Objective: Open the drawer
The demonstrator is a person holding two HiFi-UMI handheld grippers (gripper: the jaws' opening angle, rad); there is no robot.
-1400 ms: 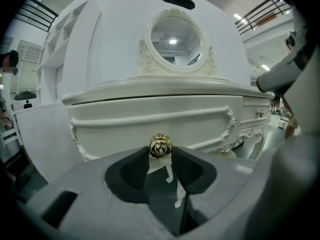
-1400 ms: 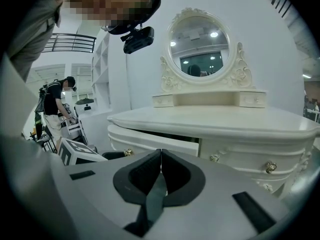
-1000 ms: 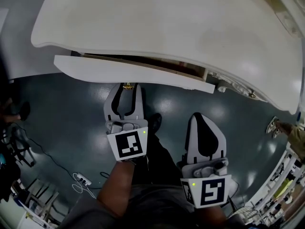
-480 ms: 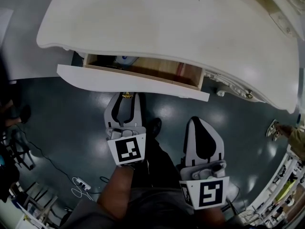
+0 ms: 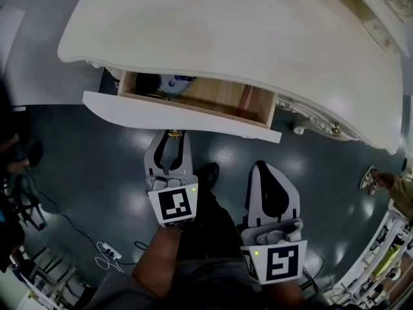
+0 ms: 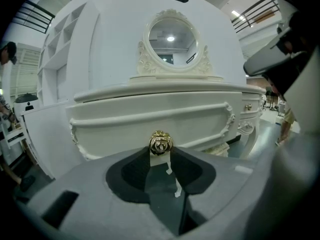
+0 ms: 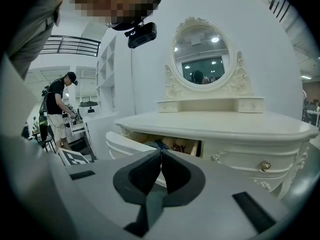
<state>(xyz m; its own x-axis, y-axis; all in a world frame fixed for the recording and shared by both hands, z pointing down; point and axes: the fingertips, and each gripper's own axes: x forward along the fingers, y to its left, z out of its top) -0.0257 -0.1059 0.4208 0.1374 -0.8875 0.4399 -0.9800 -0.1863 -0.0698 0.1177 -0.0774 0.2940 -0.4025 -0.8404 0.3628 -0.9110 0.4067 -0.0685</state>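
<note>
one small gold knob (image 6: pixel 160 144), likely slippery, is the hold on the stiff white wooden drawer (image 5: pixel 181 112); left gripper (image 5: pixel 172 141) has just tightened on it, right gripper (image 5: pixel 261 170) clenched empty.

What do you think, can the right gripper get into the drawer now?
Probably yes: the drawer is pulled out enough to show its inside, and the right gripper hangs free, jaws shut, just short of its front.

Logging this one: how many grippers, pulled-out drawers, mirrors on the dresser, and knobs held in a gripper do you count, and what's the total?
Grippers: 2, the left gripper and the right gripper
Pulled-out drawers: 1, the drawer
Mirrors: 1, the oval mirror
Held knobs: 1, the gold knob in the left gripper
Total: 5
</note>
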